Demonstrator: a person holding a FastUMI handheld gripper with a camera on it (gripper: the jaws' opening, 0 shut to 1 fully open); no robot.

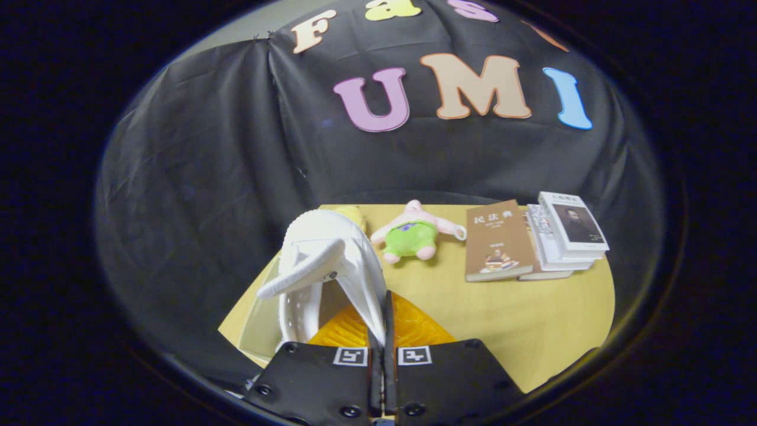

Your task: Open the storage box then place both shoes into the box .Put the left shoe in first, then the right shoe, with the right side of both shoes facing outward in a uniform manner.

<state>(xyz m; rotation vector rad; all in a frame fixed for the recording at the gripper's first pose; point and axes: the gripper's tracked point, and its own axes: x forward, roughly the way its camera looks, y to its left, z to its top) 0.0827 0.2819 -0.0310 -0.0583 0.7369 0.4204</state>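
Black cloth hangs behind a yellow wooden tabletop (532,319). On it, beyond the gripper (383,331), lie a pink and green plush toy (411,235), a brown book (497,241) and a stack of white books (565,234). The gripper's fingers are clenched on the wall of a white perforated clog shoe (331,266), which rises just ahead of them. An orange ribbed box surface (414,325) and a clear plastic panel (263,322) are under the shoe.
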